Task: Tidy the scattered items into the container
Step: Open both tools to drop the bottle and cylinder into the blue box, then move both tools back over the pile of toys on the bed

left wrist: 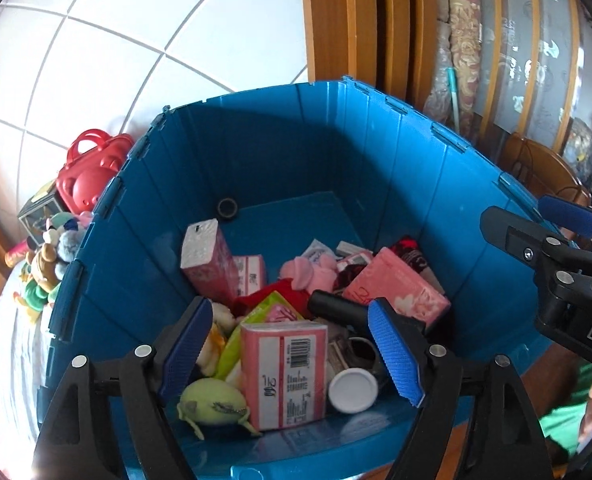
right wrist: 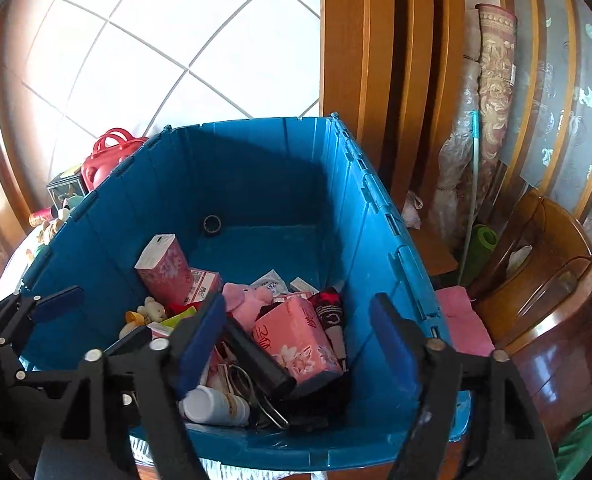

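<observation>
Both claws, left claw [left wrist: 296,350] and right claw [right wrist: 301,344], released and empty above the blue container [left wrist: 395,152].

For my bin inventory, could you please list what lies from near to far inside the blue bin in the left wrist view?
Tennis ball → barcoded tissue pack → pink plush → tape roll at the bin's far wall.

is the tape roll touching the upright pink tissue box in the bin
Apart. The right wrist view shows bare blue floor between the tape roll and the upright pink tissue box.
</observation>
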`<state>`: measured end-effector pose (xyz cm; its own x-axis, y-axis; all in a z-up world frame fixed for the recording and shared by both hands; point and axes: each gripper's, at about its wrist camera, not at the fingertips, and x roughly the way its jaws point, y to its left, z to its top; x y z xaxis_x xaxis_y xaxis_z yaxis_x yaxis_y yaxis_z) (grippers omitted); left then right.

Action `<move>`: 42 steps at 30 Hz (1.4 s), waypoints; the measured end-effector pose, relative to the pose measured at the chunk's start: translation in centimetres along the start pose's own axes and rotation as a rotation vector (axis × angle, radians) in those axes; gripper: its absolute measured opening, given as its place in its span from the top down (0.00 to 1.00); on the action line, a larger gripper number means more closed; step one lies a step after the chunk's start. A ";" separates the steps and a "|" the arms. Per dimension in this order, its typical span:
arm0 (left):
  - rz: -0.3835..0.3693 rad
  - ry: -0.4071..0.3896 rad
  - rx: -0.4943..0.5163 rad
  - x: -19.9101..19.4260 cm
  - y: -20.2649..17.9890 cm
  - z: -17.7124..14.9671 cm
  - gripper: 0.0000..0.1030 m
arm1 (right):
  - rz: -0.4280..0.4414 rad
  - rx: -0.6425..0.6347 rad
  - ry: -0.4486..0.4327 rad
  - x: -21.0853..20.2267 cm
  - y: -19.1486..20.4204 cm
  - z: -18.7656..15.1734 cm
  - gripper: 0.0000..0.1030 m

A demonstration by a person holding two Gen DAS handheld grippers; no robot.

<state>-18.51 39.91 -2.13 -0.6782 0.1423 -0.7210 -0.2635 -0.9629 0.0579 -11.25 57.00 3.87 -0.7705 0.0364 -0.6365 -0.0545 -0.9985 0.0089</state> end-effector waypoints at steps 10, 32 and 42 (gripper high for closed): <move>0.001 -0.081 -0.015 -3.4 2.0 0.0 0.18 | 0.010 0.077 -0.030 -2.1 -0.8 -0.8 0.00; 0.105 -0.140 -0.179 -7.5 17.4 -3.3 0.17 | 0.094 0.023 -0.103 -2.0 11.2 0.2 0.00; 0.231 -0.029 -0.274 -6.1 33.7 -10.4 0.15 | 0.230 -0.053 -0.155 1.4 28.5 -0.3 0.00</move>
<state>-16.13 4.25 -2.94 -0.7184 -0.0836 -0.6906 0.0899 -0.9956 0.0270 -13.69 28.60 2.98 -0.8470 -0.1891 -0.4968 0.1630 -0.9820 0.0960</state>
